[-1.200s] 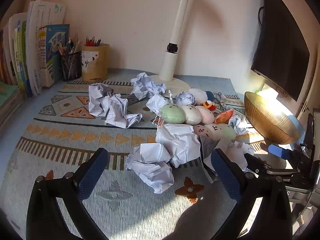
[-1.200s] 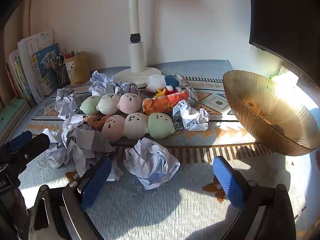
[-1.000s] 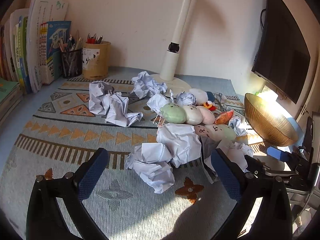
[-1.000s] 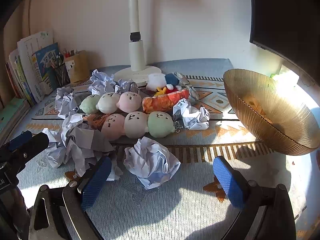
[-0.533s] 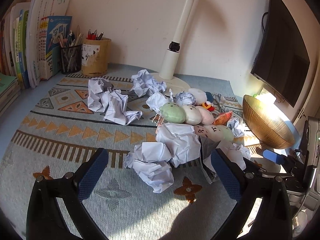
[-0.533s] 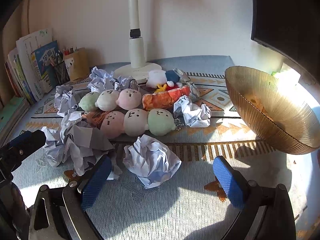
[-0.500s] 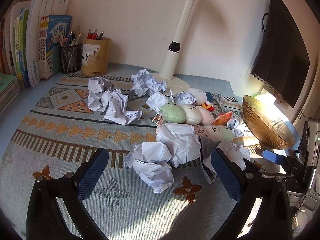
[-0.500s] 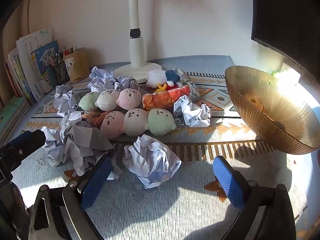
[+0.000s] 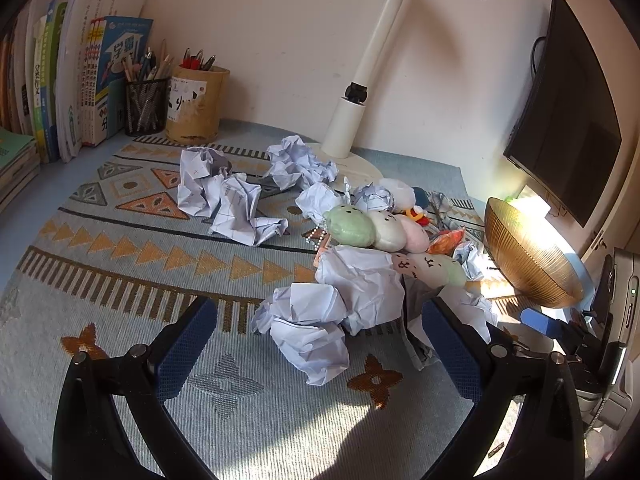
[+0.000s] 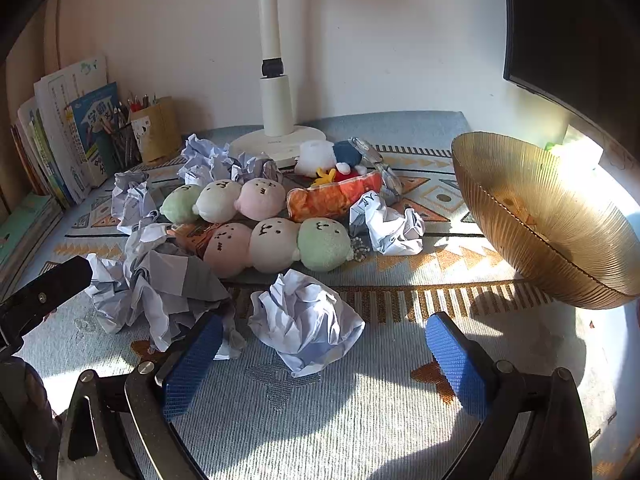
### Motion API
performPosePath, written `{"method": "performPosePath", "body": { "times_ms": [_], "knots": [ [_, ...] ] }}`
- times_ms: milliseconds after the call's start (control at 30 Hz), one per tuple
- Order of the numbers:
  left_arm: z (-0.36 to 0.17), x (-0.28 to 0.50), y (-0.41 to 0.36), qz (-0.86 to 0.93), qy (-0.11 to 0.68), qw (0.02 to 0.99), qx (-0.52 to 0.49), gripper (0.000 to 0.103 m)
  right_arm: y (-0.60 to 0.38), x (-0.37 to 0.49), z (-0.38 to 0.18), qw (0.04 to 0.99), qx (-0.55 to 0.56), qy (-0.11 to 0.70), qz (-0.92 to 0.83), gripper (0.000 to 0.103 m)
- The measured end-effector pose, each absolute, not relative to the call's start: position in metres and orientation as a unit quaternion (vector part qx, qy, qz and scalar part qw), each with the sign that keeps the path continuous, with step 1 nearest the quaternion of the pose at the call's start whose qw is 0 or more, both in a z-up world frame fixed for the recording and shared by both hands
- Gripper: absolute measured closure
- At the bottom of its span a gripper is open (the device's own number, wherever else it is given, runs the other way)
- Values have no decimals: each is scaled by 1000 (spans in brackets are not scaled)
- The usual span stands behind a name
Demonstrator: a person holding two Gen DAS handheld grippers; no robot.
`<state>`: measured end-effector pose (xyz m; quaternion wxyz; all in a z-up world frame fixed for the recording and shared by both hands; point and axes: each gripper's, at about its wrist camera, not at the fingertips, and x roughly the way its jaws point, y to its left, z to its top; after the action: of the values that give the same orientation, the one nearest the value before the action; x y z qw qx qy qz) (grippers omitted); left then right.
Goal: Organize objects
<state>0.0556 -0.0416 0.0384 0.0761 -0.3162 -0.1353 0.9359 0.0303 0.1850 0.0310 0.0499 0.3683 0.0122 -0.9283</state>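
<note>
A patterned mat (image 10: 400,408) covers the tabletop under both sets of fingers. Ahead and to the right of the right gripper (image 10: 320,354) a ribbed amber bowl (image 10: 552,216) stands tilted on the mat, well apart from the fingers. Straight ahead, beyond the clutter, rises a white desk lamp (image 10: 276,112). Between the right fingers (image 10: 192,356), spread wide and holding nothing, lies a crumpled paper ball (image 10: 304,322), just ahead of their tips and untouched. Farther on sit two rows of three plush dumplings (image 10: 276,244), with an orange pouch (image 10: 332,198) and another paper wad (image 10: 386,220) to their right. The left gripper (image 9: 320,340) also has its fingers (image 9: 188,340) wide apart and empty; a heap of crumpled paper (image 9: 332,312) lies between and just ahead of their tips, and more crumpled sheets (image 9: 224,204) lie farther ahead to the left. Far ahead left stand books (image 9: 80,72) and two pen holders (image 9: 196,104).
</note>
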Motion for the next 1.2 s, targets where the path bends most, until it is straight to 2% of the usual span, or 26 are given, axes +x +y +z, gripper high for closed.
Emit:
{"method": "performPosePath", "body": {
  "times_ms": [933, 1100, 1200],
  "knots": [
    [37, 56, -40, 934, -140, 81, -317, 1, 186, 30, 31, 47, 369, 11, -928, 1],
    [38, 56, -41, 934, -140, 85, -319, 1, 192, 64, 52, 37, 267, -3, -963, 1],
    [40, 61, -49, 932, -154, 81, -319, 1, 175, 70, 53, 61, 265, 40, -961, 3]
  ]
}}
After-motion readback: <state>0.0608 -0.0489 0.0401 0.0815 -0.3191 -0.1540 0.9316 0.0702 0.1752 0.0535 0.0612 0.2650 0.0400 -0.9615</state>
